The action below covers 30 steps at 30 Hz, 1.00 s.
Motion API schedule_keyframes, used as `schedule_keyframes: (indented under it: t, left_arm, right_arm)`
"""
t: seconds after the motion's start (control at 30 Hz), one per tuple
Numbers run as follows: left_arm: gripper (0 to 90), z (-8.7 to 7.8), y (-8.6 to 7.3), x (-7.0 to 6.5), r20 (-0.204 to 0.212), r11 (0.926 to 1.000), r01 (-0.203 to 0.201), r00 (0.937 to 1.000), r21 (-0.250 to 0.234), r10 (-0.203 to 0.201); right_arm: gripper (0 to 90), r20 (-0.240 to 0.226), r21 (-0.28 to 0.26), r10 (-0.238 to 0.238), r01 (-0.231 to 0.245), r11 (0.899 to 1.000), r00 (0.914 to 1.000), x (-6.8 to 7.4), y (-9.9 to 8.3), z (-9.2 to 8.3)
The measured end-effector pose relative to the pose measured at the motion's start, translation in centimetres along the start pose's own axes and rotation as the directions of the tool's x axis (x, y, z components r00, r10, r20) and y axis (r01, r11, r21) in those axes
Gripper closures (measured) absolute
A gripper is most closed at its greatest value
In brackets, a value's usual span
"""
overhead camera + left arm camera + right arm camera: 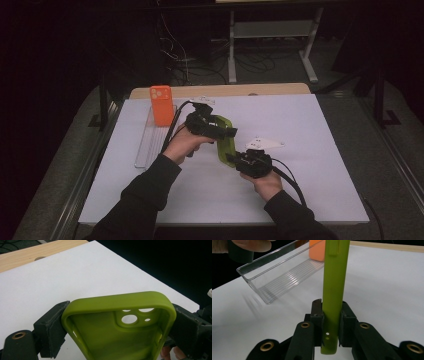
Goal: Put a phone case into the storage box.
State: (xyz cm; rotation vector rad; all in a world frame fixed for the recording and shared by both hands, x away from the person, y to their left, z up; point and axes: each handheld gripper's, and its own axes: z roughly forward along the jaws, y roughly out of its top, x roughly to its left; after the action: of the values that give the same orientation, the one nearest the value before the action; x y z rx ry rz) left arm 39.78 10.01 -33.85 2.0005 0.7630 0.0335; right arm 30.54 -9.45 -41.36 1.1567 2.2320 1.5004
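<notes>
Olive-green soft silicone phone case (pixel 226 140) w/ rounded corners, raised rim & a camera cut-out of several round holes; it's held up off the white table sheet (pixel 300 190), between both grippers near the table's middle. Left gripper view gives the case's hollow inside & the holes, w/ white sheet showing through them; the pads (pixel 53 327) sit against the case's two long outer edges, so left gripper (pixel 220 131) is clamped across its width. Right gripper view gives it edge-on: a thin upright green strip w/ small port holes at the bottom end, right gripper (pixel 331 325) pinched tight on it. That view also catches the clear ribbed plastic tray (pixel 274 275) & the orange phone case (pixel 318 250) standing in its far end. High view: both forearms in dark sleeves come from below, left hand reaching rightward, right hand below the case pointing up-left.
</notes>
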Motion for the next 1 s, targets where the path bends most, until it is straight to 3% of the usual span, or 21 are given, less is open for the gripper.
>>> schedule_keyframes:
  t: [0.67, 0.8, 1.0]
  left_arm:
    - [15.0, 0.29, 0.25, -0.40, -0.009, 1.0000, -0.004, 0.9999, 0.007, 0.004]
    - [15.3, 0.16, 0.30, -0.34, -0.013, 0.9999, -0.009, 0.9999, 0.006, 0.009]
    - [15.3, -0.17, 0.43, -0.01, -0.023, 0.9999, -0.010, 0.9997, 0.005, 0.010]
  right_arm:
    - [73.0, -0.023, 0.029, 0.001, 0.000, 1.000, 0.9997, 0.22, -0.12, 0.62]
    - [64.5, -0.028, 0.024, -0.016, 0.016, 1.000, 0.9995, 0.17, 0.01, 0.53]
    - [43.9, -0.036, 0.037, -0.026, 0.028, 0.999, 0.9990, -0.42, 0.32, 0.06]
